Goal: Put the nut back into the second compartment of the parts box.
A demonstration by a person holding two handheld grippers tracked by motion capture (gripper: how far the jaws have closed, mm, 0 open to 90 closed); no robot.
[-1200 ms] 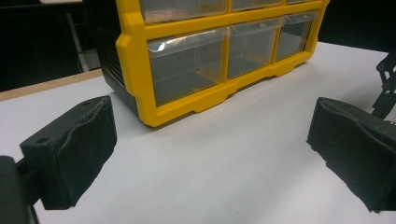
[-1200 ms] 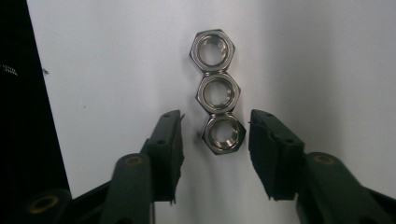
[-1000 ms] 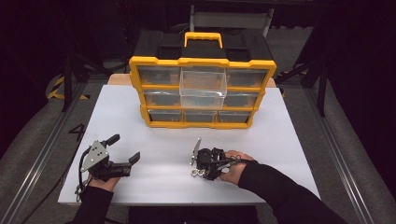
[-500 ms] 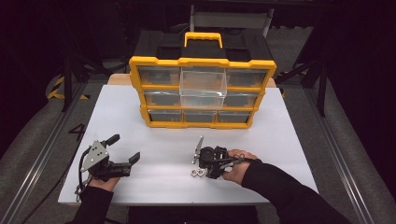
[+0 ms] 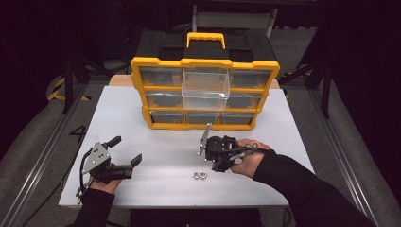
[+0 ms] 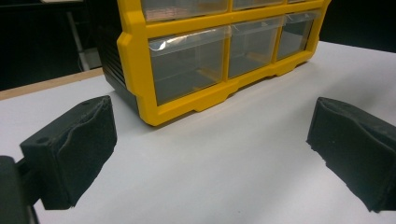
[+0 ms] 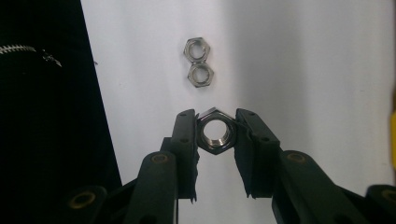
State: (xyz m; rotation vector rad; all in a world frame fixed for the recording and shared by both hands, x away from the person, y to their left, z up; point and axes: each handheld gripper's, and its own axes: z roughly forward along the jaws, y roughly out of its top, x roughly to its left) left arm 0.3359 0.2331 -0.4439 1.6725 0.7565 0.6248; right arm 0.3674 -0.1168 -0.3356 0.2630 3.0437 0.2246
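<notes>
Right gripper (image 7: 215,135) is pinching a nut (image 7: 215,134) tight between its jaws, holding it above the table (image 5: 156,142) in front of the organizer (image 5: 205,92). Two more nuts (image 7: 199,62) are lying touching each other on the table just past it. Left gripper (image 5: 126,152) is sitting wide open with nothing in it, off to the organizer's front-left.

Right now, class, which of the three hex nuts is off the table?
The larger nut, clamped between the right gripper pads. The two smaller nuts lie touching each other on the white table.

2 nuts (image 5: 200,175) on table (image 5: 156,142), touching; drawer cabinet (image 5: 204,94) behind.
</notes>
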